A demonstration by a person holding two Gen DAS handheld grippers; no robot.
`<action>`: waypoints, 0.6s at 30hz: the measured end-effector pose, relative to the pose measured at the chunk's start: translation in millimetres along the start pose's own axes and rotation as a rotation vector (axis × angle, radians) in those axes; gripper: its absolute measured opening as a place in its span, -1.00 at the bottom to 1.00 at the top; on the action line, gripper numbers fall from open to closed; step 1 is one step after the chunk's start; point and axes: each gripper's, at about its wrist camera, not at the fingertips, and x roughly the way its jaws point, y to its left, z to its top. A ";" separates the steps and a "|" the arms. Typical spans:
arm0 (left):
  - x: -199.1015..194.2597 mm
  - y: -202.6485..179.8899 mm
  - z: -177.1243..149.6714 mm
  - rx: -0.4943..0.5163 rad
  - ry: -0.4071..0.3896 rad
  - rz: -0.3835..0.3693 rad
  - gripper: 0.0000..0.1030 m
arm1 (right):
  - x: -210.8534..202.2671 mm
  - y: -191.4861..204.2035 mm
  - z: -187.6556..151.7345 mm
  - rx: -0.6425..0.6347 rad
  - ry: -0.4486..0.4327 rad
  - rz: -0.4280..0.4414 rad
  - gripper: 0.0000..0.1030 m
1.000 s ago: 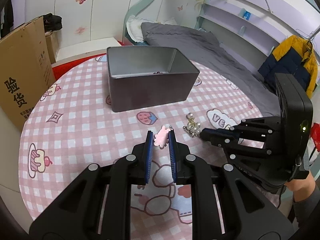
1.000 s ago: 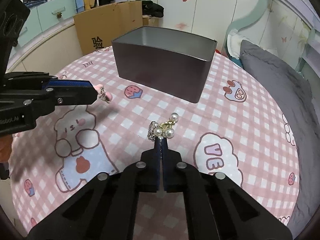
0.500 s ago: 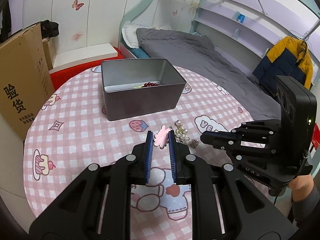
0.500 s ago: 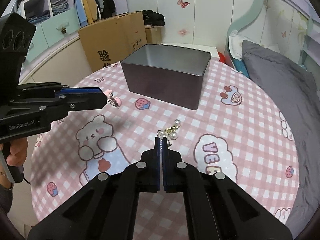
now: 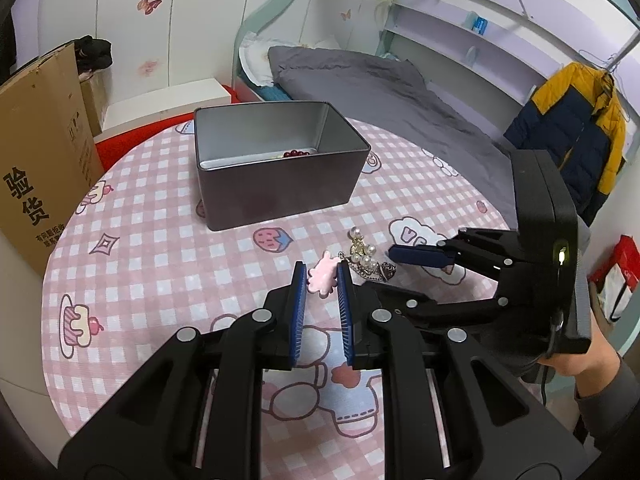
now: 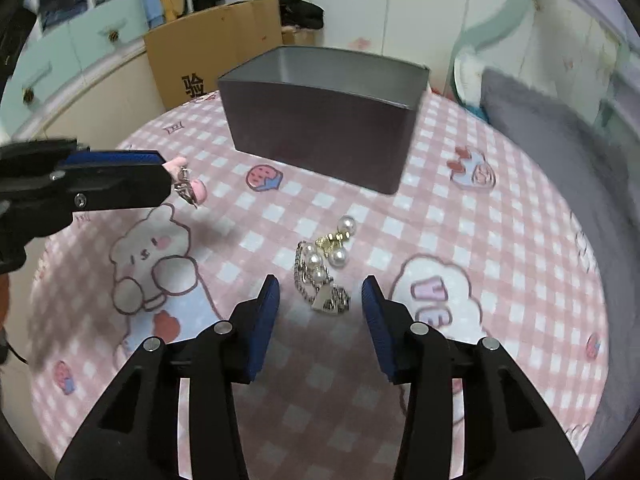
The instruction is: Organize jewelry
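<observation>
My left gripper [image 5: 322, 276] is shut on a pink charm [image 5: 323, 278] and holds it above the table; it also shows in the right wrist view [image 6: 188, 184] with a small metal clasp hanging from it. My right gripper [image 6: 320, 294] is open, low over a pile of pearl and silver chain jewelry [image 6: 326, 268] that lies between its fingers on the tablecloth. The same pile shows in the left wrist view [image 5: 366, 260]. A dark metal box [image 5: 276, 168] stands further back, open-topped, with red beads [image 5: 298, 153] inside.
The round table has a pink checked cloth [image 5: 140, 248] with cartoon prints. A cardboard box [image 5: 40, 152] stands off the left edge. A grey bed [image 5: 380, 92] lies behind the table, and a yellow and navy jacket [image 5: 576, 128] hangs at right.
My right gripper has opened and dropped lower around the pearl and chain pile. My left gripper still holds the pink charm and has shifted a little closer to the pile.
</observation>
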 end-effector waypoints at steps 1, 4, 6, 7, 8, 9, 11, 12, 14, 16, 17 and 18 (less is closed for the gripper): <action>0.6 -0.1 0.1 0.001 0.001 0.000 -0.70 | 0.4 1.2 0.4 -0.010 -0.002 0.001 -0.54; 1.8 -1.0 0.7 0.005 0.004 0.002 -0.70 | 1.4 10.2 1.8 -0.056 0.012 -0.011 -0.79; 0.8 -2.0 1.3 0.004 0.001 -0.001 -0.70 | 0.5 12.6 1.4 -0.071 0.018 -0.015 -0.88; -0.4 -2.4 2.0 0.004 -0.002 -0.002 -0.70 | -1.3 11.4 1.4 -0.067 0.022 -0.004 -0.97; -1.0 -2.6 2.8 0.003 -0.004 -0.004 -0.70 | -5.2 8.1 2.2 -0.048 0.024 0.025 -0.97; -2.3 -3.0 3.7 0.002 -0.007 -0.007 -0.70 | -9.2 6.4 2.2 -0.039 0.017 0.039 -0.97; -5.5 -3.7 5.3 0.002 -0.014 -0.010 -0.70 | -20.4 4.2 2.5 -0.031 -0.002 0.049 -0.97; -7.7 -4.3 6.8 0.002 -0.018 -0.011 -0.70 | -28.7 2.9 4.4 -0.023 -0.021 0.058 -0.97; -12.1 -5.4 10.1 0.000 -0.027 -0.020 -0.70 | -40.3 2.2 8.6 -0.016 -0.043 0.070 -0.97; -17.5 -7.7 14.0 0.003 -0.039 -0.022 -0.70 | -52.8 2.3 13.3 -0.017 -0.070 0.071 -0.97; -19.4 -8.6 15.1 0.004 -0.044 -0.023 -0.69 | -60.5 2.8 16.8 -0.015 -0.088 0.075 -0.97; -22.2 -9.7 17.2 0.005 -0.051 -0.026 -0.69 | -66.0 3.1 19.9 -0.013 -0.102 0.080 -0.97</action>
